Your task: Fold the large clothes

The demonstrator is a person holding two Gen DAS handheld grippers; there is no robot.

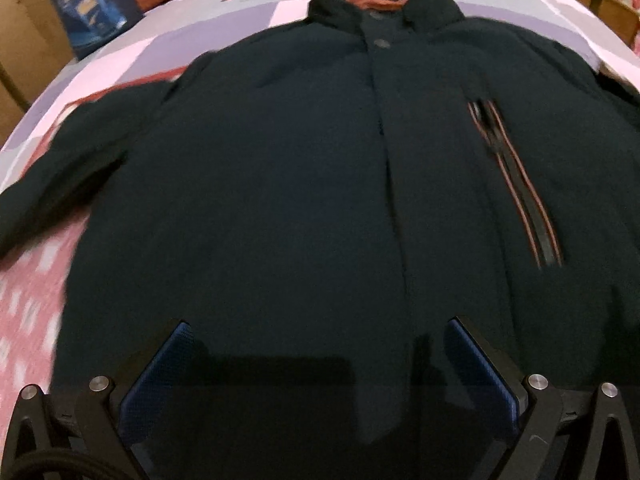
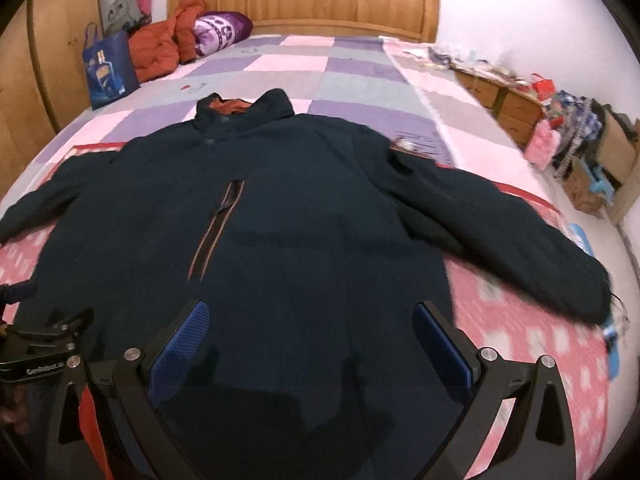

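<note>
Closest to me, both tools hang over the hem end of the coat. The left gripper has its blue pads spread wide with nothing between them but dark cloth below, and the right gripper is released the same way, grasping nothing. Whether either one touches the fabric I cannot say; the views are blurred.

The dark jacket lies face up on the bed, fastened down the front, its long axis running straight away from the grippers: hem nearest, collar farthest, towards the wooden headboard. The striped chest zip lies parallel to that axis. The sleeves splay out sideways, across it. The right sleeve reaches towards the bed's far edge and sits nearer the right gripper; the left sleeve lies off towards the left one. So I judge each sleeve falls to its own side's tool for folding inward.

Beyond the collar sit a blue bag and an orange garment.
</note>
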